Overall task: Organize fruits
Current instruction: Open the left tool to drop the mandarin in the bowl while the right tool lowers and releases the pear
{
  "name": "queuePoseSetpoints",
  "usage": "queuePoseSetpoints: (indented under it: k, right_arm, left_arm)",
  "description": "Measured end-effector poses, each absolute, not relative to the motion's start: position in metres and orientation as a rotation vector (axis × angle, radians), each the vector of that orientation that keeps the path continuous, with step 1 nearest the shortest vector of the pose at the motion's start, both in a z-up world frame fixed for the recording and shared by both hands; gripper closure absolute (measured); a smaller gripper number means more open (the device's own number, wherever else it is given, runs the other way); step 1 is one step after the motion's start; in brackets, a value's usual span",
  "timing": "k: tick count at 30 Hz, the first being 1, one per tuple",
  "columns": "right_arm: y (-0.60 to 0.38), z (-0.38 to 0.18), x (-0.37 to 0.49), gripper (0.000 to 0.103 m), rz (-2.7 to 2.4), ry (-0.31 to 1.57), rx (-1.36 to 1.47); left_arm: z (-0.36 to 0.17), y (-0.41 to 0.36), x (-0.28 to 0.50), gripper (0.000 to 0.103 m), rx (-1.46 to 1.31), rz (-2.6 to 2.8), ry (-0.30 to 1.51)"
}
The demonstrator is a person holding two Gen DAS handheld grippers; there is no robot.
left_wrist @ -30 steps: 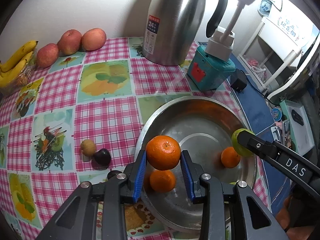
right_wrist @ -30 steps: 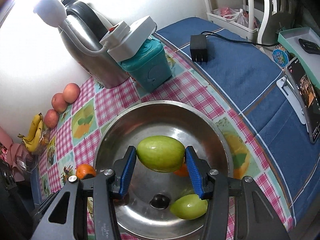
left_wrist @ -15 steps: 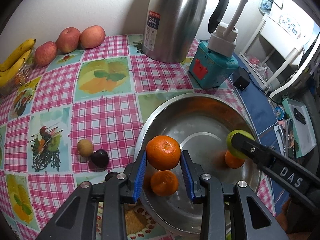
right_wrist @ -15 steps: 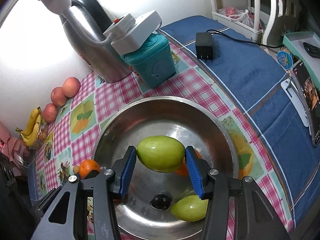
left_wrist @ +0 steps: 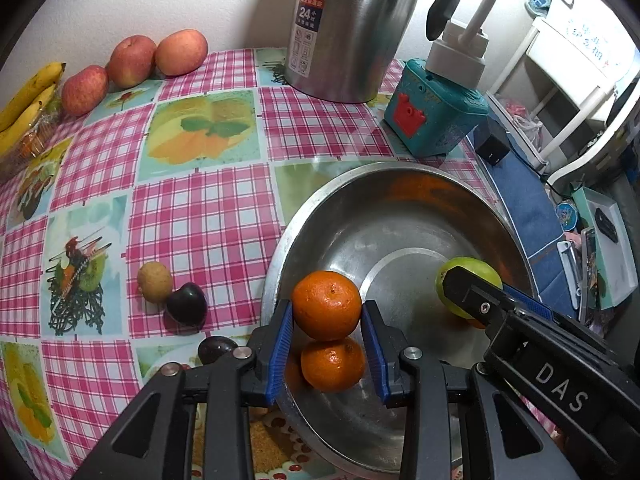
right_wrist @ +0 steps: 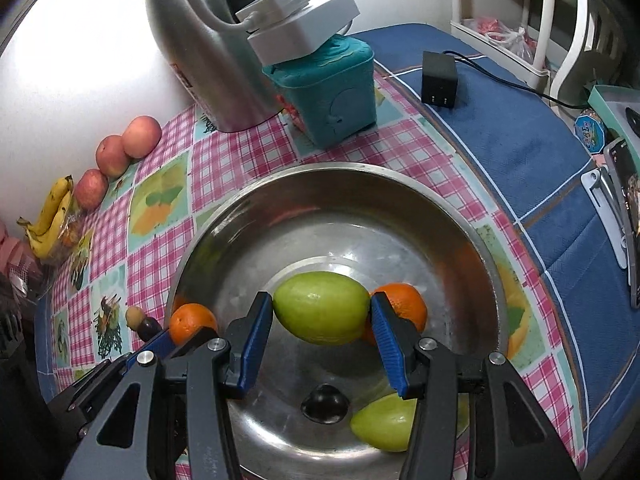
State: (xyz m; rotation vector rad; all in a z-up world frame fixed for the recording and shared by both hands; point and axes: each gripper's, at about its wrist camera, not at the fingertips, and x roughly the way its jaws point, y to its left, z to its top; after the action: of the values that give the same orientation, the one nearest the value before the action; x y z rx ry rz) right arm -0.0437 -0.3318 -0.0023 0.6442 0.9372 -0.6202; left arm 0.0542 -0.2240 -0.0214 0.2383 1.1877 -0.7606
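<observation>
Your left hand-held gripper (left_wrist: 327, 334) clamps an orange (left_wrist: 326, 305) over the steel bowl (left_wrist: 404, 184); second orange (left_wrist: 332, 364) beneath. Right hand-held gripper's green fruit (left_wrist: 460, 270) at 3 o'clock.

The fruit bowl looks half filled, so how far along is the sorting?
Partly done. The steel bowl already holds an orange, a green fruit and a dark plum. The left gripper grips another orange; the right gripper grips a green mango. Apples, bananas and small fruits remain on the table.
</observation>
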Motion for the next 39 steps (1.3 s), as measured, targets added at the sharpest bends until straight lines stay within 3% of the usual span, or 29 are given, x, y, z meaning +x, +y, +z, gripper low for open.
queuePoseSetpoints:
  k: [16,21,39]
  right_arm:
    - [-0.331,-0.003,-0.040,0.050,-0.619,0.958,0.632]
    - [-0.331,0.001,-0.040,0.050,-0.620,0.950,0.628]
    - [-0.327,0.032,-0.045,0.050,-0.631,0.870,0.602]
  left_arm:
    - [-0.022,-0.224,0.054,0.063,0.240,-0.765,1.199]
    - [-0.014,-0.222,0.053,0.054,0.217,-0.780,1.188]
    - [0.017,-0.191,0.074,0.054,0.135,-0.717,1.165]
